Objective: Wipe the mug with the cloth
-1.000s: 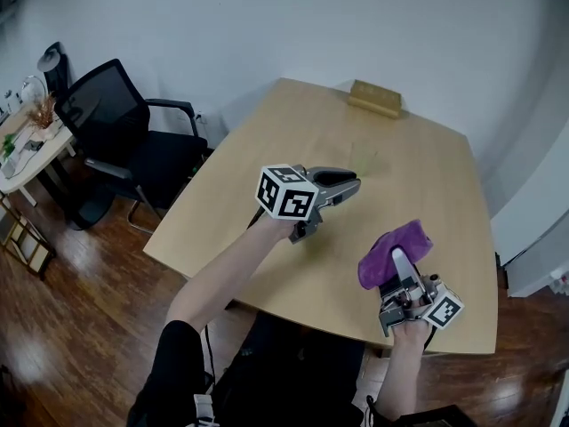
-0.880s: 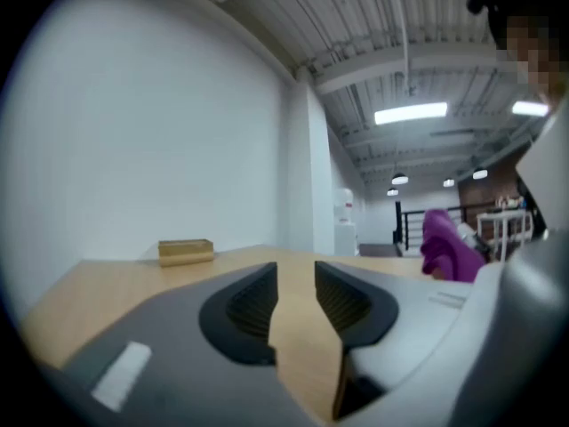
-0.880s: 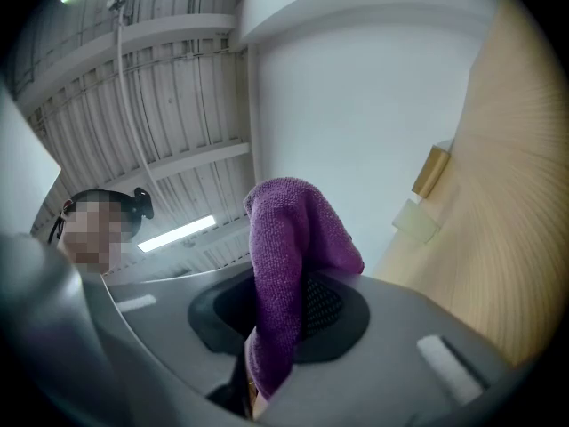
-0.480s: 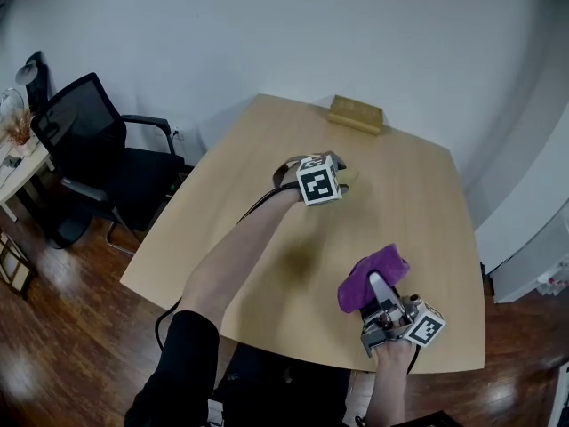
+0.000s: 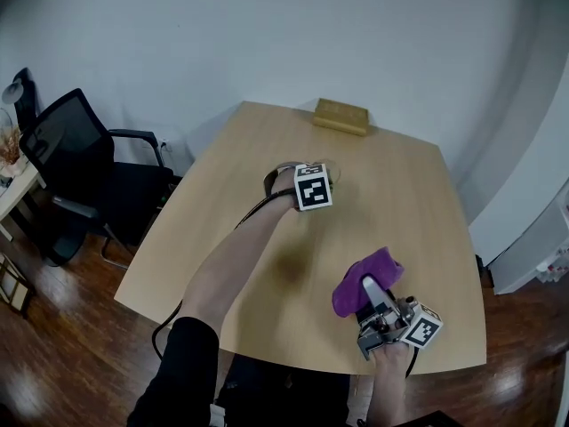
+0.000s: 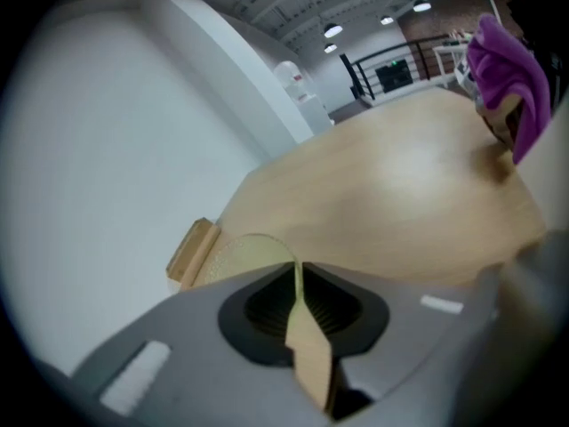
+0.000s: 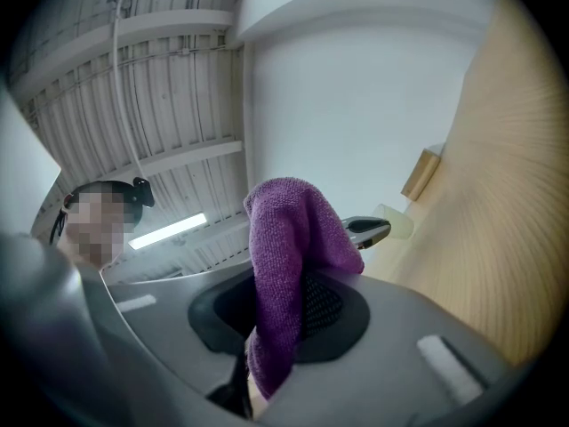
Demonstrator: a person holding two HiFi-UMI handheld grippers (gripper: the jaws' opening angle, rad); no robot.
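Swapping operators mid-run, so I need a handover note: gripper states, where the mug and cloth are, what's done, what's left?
The left gripper has just been closing its jaws. They now pinch the wall of the mug at its rim.
The right gripper is shut on the purple cloth, which bunches up above the jaws.
The mug is over the middle of the table; I can't tell whether it rests on it. The cloth is near the table's near edge, apart from the mug.
Done: both things are gripped.
Left: bring the cloth to the mug and wipe it.
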